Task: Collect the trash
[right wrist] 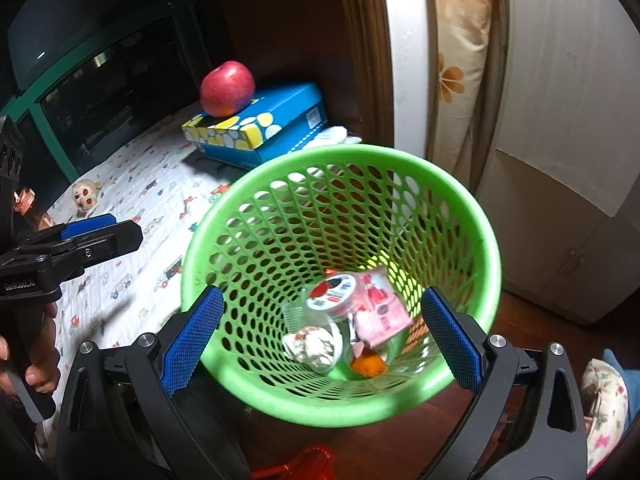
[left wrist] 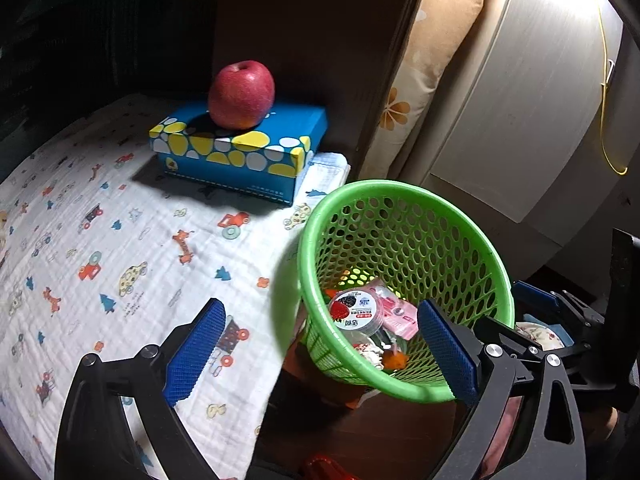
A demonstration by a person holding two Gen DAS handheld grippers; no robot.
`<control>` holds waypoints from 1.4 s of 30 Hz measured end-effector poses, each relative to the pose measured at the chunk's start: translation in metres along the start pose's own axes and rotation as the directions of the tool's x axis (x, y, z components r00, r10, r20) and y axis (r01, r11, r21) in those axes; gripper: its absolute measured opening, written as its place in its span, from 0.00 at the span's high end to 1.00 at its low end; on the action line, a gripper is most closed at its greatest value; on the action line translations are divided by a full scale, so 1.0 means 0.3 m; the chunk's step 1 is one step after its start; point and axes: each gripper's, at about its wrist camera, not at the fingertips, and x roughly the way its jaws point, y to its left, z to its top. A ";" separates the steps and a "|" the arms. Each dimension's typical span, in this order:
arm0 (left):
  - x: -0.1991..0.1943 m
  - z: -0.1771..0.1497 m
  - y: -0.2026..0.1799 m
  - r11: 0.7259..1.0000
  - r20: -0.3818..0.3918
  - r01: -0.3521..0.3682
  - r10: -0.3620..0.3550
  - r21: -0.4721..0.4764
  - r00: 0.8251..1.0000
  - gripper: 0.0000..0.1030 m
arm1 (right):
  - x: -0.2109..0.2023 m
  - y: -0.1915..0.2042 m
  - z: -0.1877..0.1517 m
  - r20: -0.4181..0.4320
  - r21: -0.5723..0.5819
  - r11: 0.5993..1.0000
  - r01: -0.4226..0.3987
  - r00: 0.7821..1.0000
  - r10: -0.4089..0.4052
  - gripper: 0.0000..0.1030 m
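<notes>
A green mesh basket [left wrist: 472, 248] [right wrist: 400, 168] stands on the floor beside the table's edge. Inside lie a clear cup with a strawberry lid [right wrist: 332, 292] [left wrist: 354, 312], a pink wrapper [right wrist: 380, 312], crumpled paper [right wrist: 308, 346] and an orange scrap [right wrist: 368, 364]. My right gripper [right wrist: 320, 340] is open and empty, held over the basket's near rim. My left gripper [left wrist: 320, 352] is open and empty, over the table edge and the basket's rim. It also shows in the right wrist view [right wrist: 92, 236] at the left.
A patterned cloth [left wrist: 100, 240] covers the table. A blue tissue box [left wrist: 240, 148] with a red apple [left wrist: 242, 94] on it sits at the back. A small crumpled item [right wrist: 85, 196] lies on the cloth at the left. A white cabinet [right wrist: 560, 140] stands at the right.
</notes>
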 end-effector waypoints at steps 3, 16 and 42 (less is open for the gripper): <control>-0.037 -0.014 0.040 0.999 0.016 -0.040 0.040 -0.019 0.999 0.09 | 0.007 0.042 0.006 -0.005 -0.017 1.000 -0.017 1.000 0.017 0.05; -0.203 -0.083 0.194 0.973 0.096 -0.206 0.215 -0.103 0.972 0.09 | 0.011 0.224 0.033 0.000 -0.090 0.991 -0.099 0.995 0.099 0.05; -0.456 -0.241 0.392 0.864 0.137 -0.409 0.461 -0.293 0.877 0.09 | 0.007 0.491 0.068 0.000 -0.198 0.953 -0.229 0.972 0.234 0.05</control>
